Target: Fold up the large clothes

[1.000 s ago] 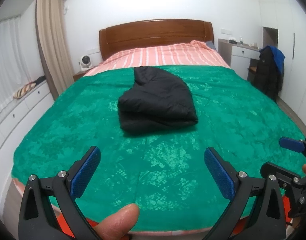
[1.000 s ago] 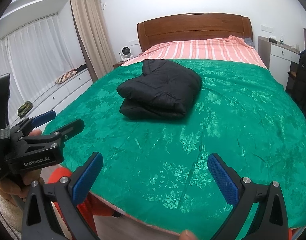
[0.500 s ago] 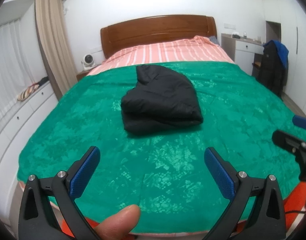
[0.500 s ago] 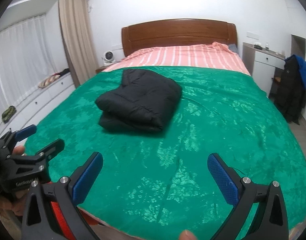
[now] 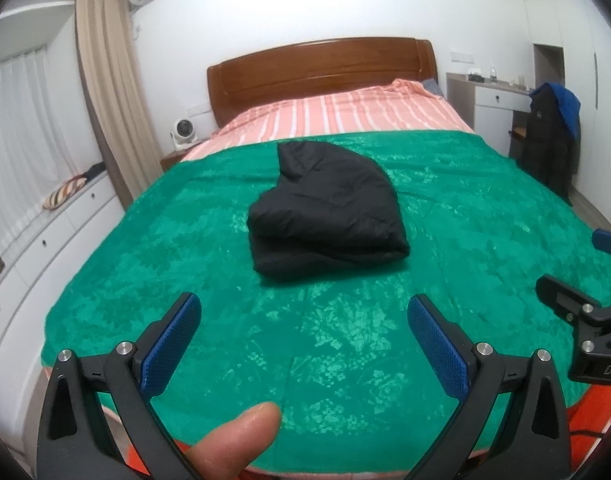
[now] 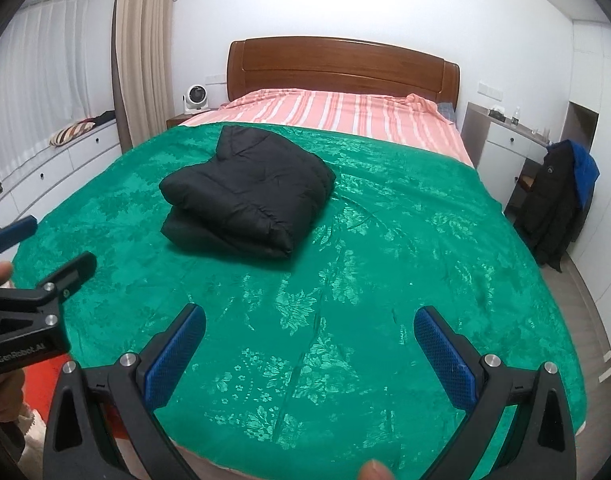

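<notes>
A: Room: bedroom with white walls. Main surface: large bed with a shiny green patterned bedspread [image 5: 193,248] over a pink-and-white striped sheet [image 5: 337,114], backed by a curved brown wooden headboard [image 5: 321,66].

B: Task item?

A: One black puffy quilted jacket [image 5: 325,212], folded into a compact bundle, lying on the green bedspread about mid-bed and well apart from both tools. Seen from the right wrist it sits left of centre [image 6: 245,200].

B: Tools?

A: Left gripper [image 5: 303,320], black with blue-padded fingers, spread wide and holding nothing, over the foot of the bed; a thumb [image 5: 241,436] shows below it. Right gripper [image 6: 309,332], same build, also spread wide and empty.

B: Surroundings?

A: Beige floor-length curtain [image 5: 105,92]; small white round fan [image 5: 182,130] on a nightstand; dark coat with blue lining [image 5: 551,140] draped by a white desk [image 5: 493,104].
</notes>
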Demonstrator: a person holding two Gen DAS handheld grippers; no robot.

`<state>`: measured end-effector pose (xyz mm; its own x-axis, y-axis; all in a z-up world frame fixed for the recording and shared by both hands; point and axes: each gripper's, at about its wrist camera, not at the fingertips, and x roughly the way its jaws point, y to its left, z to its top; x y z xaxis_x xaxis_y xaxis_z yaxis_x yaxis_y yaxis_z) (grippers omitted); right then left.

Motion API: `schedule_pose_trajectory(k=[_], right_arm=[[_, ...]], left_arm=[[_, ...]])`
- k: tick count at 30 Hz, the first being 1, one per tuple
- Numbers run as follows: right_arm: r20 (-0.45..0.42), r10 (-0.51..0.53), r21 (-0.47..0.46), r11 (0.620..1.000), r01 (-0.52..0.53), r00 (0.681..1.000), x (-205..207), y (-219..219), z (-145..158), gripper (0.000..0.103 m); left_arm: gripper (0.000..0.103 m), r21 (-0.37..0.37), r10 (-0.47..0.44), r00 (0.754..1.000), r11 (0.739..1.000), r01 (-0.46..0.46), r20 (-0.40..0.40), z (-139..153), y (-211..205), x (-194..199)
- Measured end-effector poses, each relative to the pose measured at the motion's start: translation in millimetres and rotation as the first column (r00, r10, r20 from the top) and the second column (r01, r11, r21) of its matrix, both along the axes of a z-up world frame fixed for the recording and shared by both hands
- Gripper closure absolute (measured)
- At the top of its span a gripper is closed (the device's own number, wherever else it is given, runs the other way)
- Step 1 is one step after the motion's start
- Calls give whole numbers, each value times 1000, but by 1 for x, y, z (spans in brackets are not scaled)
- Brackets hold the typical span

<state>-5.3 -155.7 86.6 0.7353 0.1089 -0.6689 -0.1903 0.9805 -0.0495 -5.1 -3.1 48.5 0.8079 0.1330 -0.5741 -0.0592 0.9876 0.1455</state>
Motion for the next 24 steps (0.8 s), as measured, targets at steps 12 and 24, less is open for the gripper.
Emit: schedule_pose_trajectory(k=[12,24], right_arm=[[21,8,-16,1000,-8,1000,-3,11,9,0],[-12,7,-2,1000,-7,1000,-3,9,1,0]], left_arm=[[0,-21,23,999,1000,-23,-29,4,3,6],[0,-11,19,999,1000,-19,-30,-3,0,5]])
